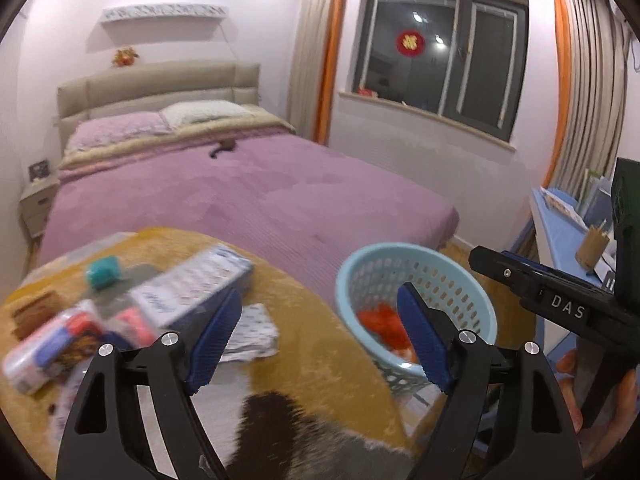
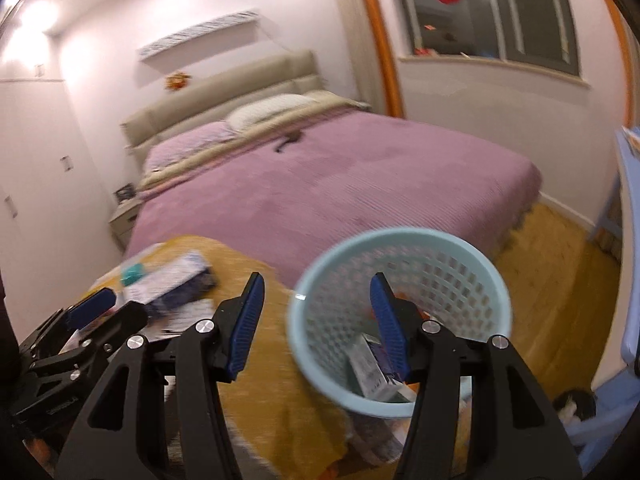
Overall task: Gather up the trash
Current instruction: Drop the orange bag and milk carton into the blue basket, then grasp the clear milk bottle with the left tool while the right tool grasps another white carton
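Note:
A light blue perforated basket (image 1: 416, 276) (image 2: 400, 264) stands beside a yellow fuzzy-covered table (image 1: 304, 344); it holds orange scraps (image 1: 380, 320) and a box (image 2: 372, 376). Trash lies on the table: a long white-blue box (image 1: 192, 288) (image 2: 172, 280), a teal cap (image 1: 103, 273), a crumpled printed wrapper (image 1: 250, 334), and plastic packets (image 1: 48, 344). My left gripper (image 1: 320, 340) is open and empty above the table edge, between the wrapper and the basket. My right gripper (image 2: 316, 324) is open and empty at the basket's near rim.
A bed with a purple cover (image 1: 240, 196) lies behind the table. A blue desk (image 1: 568, 228) with a pencil cup stands at right. A nightstand (image 1: 36, 200) sits left of the bed. Wooden floor (image 2: 560, 280) shows right of the basket.

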Tool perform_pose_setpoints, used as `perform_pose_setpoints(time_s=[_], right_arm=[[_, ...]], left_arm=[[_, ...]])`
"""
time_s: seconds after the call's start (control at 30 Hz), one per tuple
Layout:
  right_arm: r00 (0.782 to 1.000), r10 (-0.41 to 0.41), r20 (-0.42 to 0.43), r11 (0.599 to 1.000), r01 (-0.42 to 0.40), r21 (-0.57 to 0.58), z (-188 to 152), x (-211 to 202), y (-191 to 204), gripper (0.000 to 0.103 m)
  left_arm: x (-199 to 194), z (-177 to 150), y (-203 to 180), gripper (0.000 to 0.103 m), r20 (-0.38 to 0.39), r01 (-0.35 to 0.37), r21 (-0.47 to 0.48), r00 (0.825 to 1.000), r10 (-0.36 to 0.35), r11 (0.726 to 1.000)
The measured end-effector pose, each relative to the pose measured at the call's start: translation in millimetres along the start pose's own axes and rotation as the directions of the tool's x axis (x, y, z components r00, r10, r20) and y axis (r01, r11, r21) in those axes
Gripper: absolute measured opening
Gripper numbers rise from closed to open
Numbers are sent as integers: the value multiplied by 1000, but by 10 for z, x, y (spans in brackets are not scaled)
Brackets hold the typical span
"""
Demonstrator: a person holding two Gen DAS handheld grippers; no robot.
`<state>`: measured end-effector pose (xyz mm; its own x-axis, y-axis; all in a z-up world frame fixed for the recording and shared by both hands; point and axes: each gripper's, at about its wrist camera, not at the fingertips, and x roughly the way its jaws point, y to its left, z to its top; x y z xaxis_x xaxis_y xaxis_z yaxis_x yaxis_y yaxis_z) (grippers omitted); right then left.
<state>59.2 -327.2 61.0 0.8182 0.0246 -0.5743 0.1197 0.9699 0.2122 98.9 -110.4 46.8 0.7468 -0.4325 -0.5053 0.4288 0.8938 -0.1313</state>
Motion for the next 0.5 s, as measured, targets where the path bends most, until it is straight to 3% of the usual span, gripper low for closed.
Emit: perform_pose_setpoints(time_s=[0.27, 0.5], right_arm=[[990, 141, 29, 977, -134, -164, -95, -86, 796, 52], [978, 208, -26, 949, -208, -237, -160, 88, 1239, 52]], left_arm=[[-569, -63, 444, 78, 69, -103, -49, 992, 107, 993], [-838, -290, 1009, 87, 43, -228, -99, 971, 233, 969]])
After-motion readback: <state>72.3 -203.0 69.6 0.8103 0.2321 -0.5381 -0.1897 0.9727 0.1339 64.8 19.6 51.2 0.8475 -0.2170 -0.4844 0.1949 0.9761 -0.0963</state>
